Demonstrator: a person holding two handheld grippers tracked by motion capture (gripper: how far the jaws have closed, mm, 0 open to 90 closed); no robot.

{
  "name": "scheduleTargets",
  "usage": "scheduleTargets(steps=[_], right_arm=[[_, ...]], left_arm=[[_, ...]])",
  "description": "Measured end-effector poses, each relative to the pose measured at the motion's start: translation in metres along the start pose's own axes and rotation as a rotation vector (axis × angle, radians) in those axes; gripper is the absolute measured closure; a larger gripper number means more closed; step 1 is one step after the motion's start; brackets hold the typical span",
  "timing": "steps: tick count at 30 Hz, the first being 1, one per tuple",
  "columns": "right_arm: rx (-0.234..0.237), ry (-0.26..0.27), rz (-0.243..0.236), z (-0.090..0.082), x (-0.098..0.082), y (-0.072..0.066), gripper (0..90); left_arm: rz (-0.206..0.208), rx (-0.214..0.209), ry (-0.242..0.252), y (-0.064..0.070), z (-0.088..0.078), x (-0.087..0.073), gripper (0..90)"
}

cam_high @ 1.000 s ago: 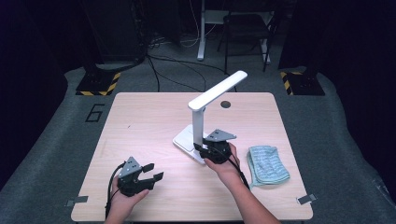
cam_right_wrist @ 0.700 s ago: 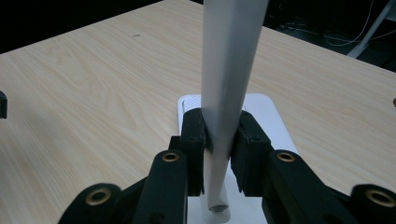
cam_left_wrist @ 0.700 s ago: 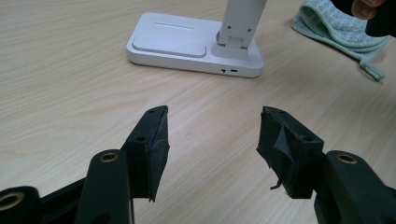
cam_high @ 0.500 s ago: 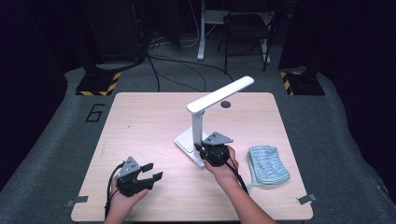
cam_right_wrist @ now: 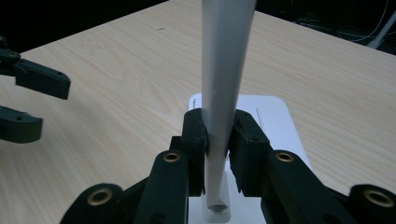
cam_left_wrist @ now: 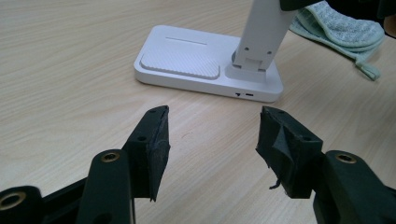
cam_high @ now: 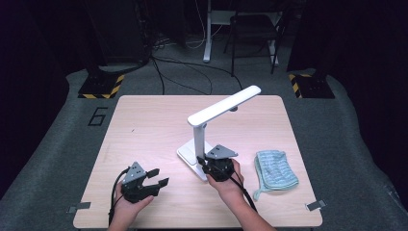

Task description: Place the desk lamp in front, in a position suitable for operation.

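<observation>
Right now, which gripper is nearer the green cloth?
Right. The right gripper is clamped on the white lamp's post, just left of the green cloth in the high view. The left gripper stands open farther off, near the table's front-left part.

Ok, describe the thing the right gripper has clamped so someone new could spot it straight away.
Look at the light wooden table, right of its middle. There stands a white desk lamp on a flat base, its bar-shaped head slanting up. The right gripper is shut on its upright post; the green cloth beside it lies flat and soft.
</observation>
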State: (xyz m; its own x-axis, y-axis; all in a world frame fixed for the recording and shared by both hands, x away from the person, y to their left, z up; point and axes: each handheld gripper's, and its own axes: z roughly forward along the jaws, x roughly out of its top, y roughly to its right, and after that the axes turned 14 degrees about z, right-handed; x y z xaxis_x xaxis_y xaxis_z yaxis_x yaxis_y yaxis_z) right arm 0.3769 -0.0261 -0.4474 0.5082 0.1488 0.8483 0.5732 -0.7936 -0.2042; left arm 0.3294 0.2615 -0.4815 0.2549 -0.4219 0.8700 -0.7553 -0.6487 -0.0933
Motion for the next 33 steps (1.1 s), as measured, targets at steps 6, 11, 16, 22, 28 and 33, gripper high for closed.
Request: scheduleTargets(steps=[6, 11, 16, 22, 28, 33], right_arm=[[0.036, -0.012, -0.014, -0.003, -0.006, -0.017, 76.3], [0.094, -0.025, 0.005, -0.004, -0.01, -0.03, 74.6], [0.161, -0.031, 0.003, -0.009, -0.013, -0.038, 70.6], [0.215, -0.005, -0.006, -0.027, -0.015, -0.032, 63.2], [0.21, -0.007, -0.019, -0.047, -0.024, -0.019, 56.8], [0.168, -0.028, -0.029, -0.059, -0.037, 0.002, 55.8]], left_arm=[[0.011, 0.001, -0.002, 0.0, 0.0, 0.0, 43.3], [0.012, -0.008, 0.005, 0.0, -0.001, 0.001, 43.4], [0.01, 0.0, 0.022, 0.001, -0.002, 0.001, 42.6], [0.021, -0.03, 0.022, 0.004, -0.004, 0.005, 41.0], [0.019, -0.048, 0.046, 0.01, -0.003, 0.016, 41.1], [0.038, -0.073, 0.061, 0.016, -0.001, 0.039, 41.0]])
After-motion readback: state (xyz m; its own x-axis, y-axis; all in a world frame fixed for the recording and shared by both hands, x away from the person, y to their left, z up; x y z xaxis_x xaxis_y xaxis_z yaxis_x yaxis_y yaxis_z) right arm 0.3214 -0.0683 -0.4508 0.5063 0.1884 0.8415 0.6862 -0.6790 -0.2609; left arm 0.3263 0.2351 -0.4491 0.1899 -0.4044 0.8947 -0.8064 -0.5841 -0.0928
